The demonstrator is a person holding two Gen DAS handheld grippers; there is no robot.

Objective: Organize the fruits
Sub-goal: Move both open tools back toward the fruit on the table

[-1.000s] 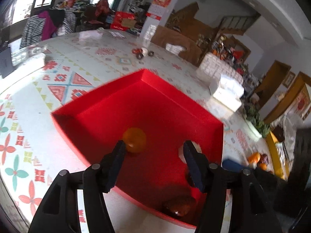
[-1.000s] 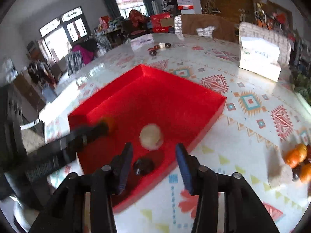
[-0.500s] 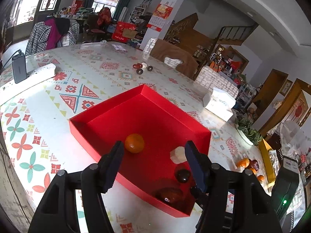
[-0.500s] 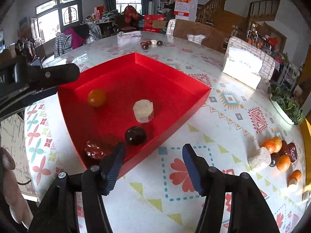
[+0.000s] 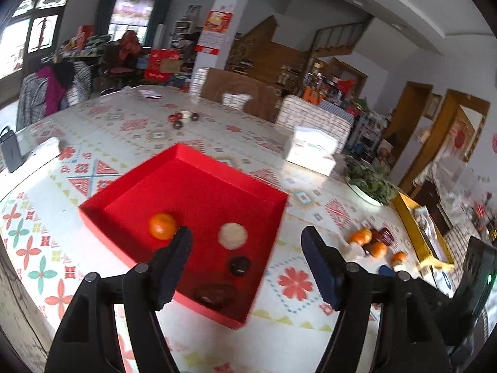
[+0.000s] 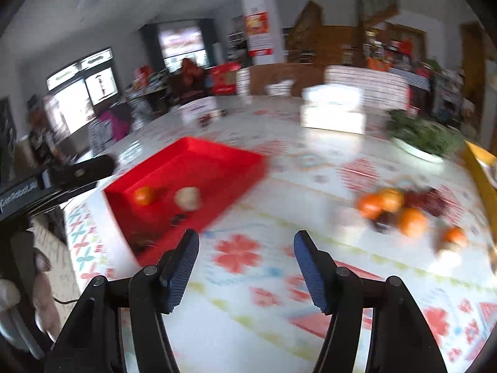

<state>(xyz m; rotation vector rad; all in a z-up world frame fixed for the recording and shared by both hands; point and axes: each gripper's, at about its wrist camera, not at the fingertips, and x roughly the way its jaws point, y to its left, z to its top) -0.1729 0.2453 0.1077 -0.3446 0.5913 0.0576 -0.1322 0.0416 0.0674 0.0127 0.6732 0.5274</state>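
A red tray (image 5: 198,161) on the patterned table holds an orange (image 5: 162,225), a pale round piece (image 5: 232,236), a dark round fruit (image 5: 239,265) and a dark red fruit (image 5: 216,291). The tray also shows in the right wrist view (image 6: 217,155), blurred. A pile of loose oranges and dark fruits (image 5: 374,242) lies on the table to the right, also in the right wrist view (image 6: 400,211). My left gripper (image 5: 247,248) is open and empty above the tray's near corner. My right gripper (image 6: 245,256) is open and empty above the bare tablecloth between tray and pile.
A white tissue box (image 5: 310,150) and a plate of greens (image 5: 369,183) stand behind the pile. A few small fruits (image 5: 183,118) lie at the table's far side. A yellow box (image 5: 416,227) is at the right edge. A power bank (image 5: 11,152) lies far left.
Both grippers have pulled back from the tray and swung right. The loose fruit pile is now nearer the middle of the right wrist view. The tray's contents have not moved.
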